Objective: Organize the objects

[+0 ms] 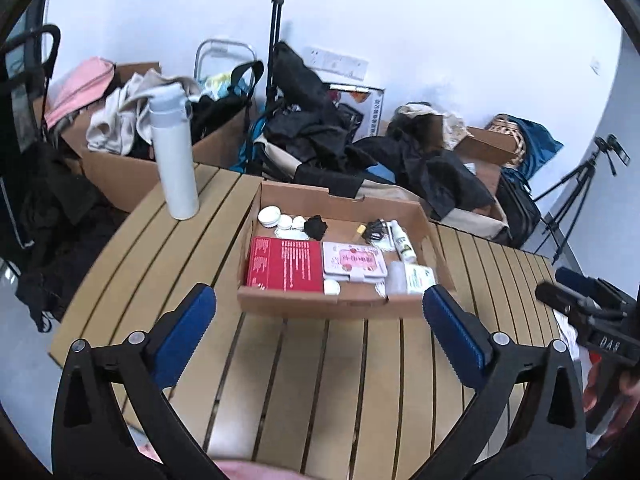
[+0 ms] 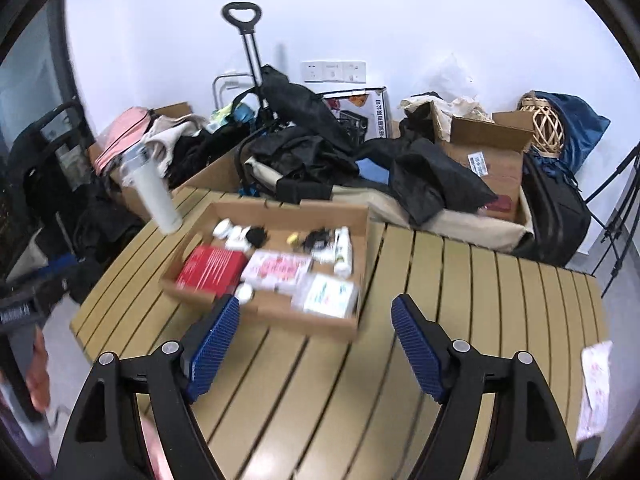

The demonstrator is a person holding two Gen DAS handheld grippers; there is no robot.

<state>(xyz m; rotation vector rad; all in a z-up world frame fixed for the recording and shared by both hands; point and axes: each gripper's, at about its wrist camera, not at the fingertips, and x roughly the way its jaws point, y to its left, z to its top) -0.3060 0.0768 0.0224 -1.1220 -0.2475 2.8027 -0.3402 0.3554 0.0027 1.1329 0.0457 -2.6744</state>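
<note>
Left gripper fingers spread wide, nothing between; right gripper likewise, both level.

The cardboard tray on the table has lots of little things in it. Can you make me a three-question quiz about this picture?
1. True or false: the red box lies inside the cardboard tray.
2. Which stands on the table outside the tray? A) white bottle B) pink packet C) black scrunchie
3. Fill in: both the left hand-held gripper and the right hand-held gripper are ____ and hold nothing.

Key: 1 true; 2 A; 3 open.
</note>
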